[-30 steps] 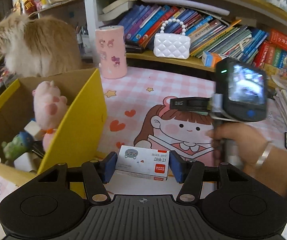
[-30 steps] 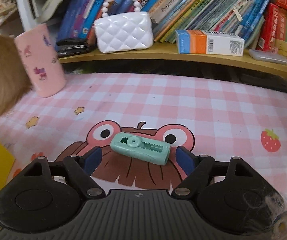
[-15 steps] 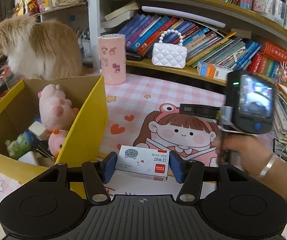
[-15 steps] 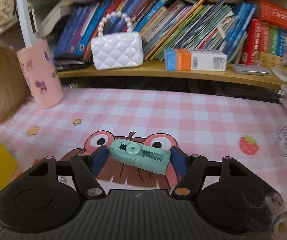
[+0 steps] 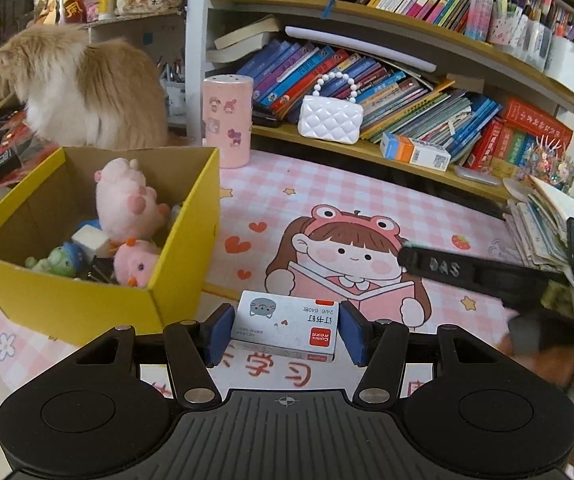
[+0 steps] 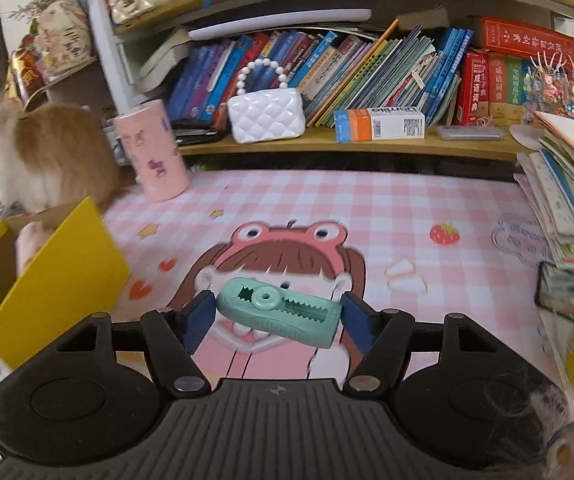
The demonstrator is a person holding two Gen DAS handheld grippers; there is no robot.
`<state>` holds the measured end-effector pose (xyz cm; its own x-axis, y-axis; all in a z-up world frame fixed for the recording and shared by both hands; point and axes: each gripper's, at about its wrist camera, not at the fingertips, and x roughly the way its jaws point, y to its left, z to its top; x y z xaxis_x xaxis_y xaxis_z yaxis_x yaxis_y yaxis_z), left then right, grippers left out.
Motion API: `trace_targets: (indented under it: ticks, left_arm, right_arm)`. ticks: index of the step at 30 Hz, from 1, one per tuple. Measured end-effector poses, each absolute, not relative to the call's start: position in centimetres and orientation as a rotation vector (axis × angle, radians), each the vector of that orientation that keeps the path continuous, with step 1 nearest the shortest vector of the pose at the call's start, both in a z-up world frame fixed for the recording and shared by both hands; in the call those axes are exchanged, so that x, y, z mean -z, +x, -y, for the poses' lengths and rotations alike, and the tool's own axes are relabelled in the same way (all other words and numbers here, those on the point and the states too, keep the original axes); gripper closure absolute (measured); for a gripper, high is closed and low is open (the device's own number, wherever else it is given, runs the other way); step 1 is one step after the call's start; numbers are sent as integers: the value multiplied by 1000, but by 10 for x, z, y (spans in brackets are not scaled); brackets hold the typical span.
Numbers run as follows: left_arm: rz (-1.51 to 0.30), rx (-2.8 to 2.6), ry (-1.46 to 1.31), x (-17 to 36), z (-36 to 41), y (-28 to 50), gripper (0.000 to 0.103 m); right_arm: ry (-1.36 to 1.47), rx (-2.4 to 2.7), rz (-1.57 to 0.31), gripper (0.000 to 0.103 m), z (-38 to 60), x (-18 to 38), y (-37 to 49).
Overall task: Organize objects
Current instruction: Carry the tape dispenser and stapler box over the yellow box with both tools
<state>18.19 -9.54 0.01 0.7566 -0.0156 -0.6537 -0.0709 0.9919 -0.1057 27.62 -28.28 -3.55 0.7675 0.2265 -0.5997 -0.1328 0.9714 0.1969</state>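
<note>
Already, several things have been put away in the yellow box (image 5: pixel 87 308): a pink plush (image 5: pixel 127 200), a smaller pink chick-like toy (image 5: pixel 135 262), a green figure (image 5: pixel 57 260) and a white block can be made out inside it. Two more items are judged to be on their way there, so the sorting appears well advanced but not finished.

A white staple box (image 5: pixel 285 326) is pinched between the blue pads of the left gripper (image 5: pixel 285 330), which are pressed against its two short ends; it is carried just to the right of the yellow box's near corner, above the pink checked mat (image 5: pixel 367 184).

A mint-green crocodile-shaped clip (image 6: pixel 277 310) is clamped slantwise in the right gripper (image 6: pixel 275 318), whose jaws have just been closing onto it; the pads are seen pressing both of its ends, and it is held clear of the mat, to the right of the yellow box.

Beyond the yellow box, a pink cylinder (image 5: pixel 227 120) is left standing on the mat, and a cat (image 5: pixel 83 88) is sitting behind the box. Whether the cylinder is meant to be sorted cannot be told. What remains is judged to be the release of both held items into the yellow box.
</note>
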Motion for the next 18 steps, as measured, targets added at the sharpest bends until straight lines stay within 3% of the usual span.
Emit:
trace_targets:
  ticks: [18]
  left_arm:
    - [-713,82,-145,7,10,121,48]
  right_arm:
    - [86,-114,-730,37,229,17,148]
